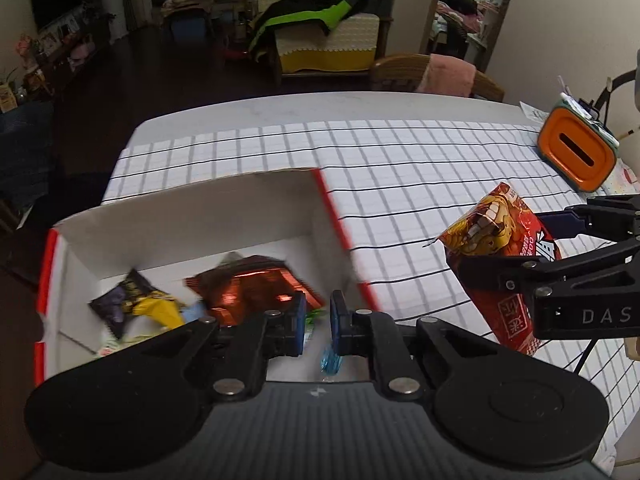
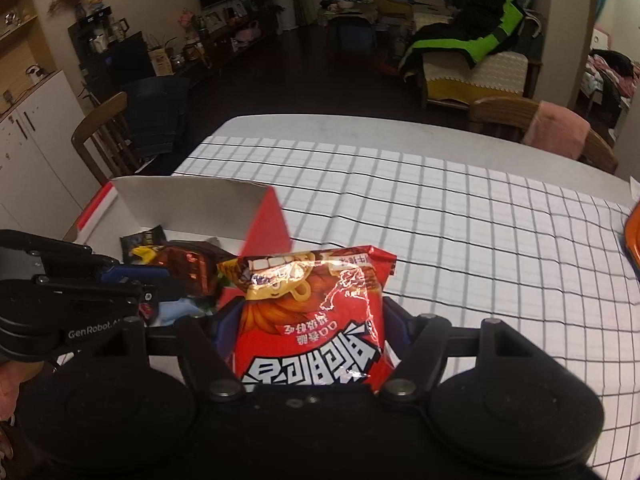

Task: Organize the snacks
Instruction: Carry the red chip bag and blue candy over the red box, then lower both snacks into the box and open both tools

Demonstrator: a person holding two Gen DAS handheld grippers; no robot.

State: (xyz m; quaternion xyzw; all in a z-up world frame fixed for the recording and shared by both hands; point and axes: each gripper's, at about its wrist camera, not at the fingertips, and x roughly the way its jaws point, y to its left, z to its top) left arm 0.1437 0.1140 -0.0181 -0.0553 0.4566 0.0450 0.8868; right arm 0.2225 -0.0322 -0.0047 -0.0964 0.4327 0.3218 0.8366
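Note:
A white cardboard box [image 1: 192, 208] with red outer sides stands open at the table's left. Inside lie a dark red foil packet [image 1: 256, 284], a black and yellow packet [image 1: 136, 300] and a light blue wrapper [image 1: 330, 360]. My left gripper [image 1: 319, 320] hovers over the box's right part, shut to a narrow slit with nothing held. It shows at the left edge of the right wrist view, left gripper [image 2: 132, 280], above the box [image 2: 192, 208]. My right gripper [image 2: 308, 312] is shut on a red noodle snack bag [image 2: 312, 344], held in the air just right of the box; from the left wrist, the right gripper [image 1: 516, 240] pinches that bag [image 1: 492, 224].
A black-and-white checked cloth [image 1: 400, 168] covers the table. An orange-lidded container [image 1: 576, 152] stands at the far right edge. A wooden chair with a pink cloth [image 1: 448, 76] is behind the table, and another chair [image 2: 108, 136] stands at its left end.

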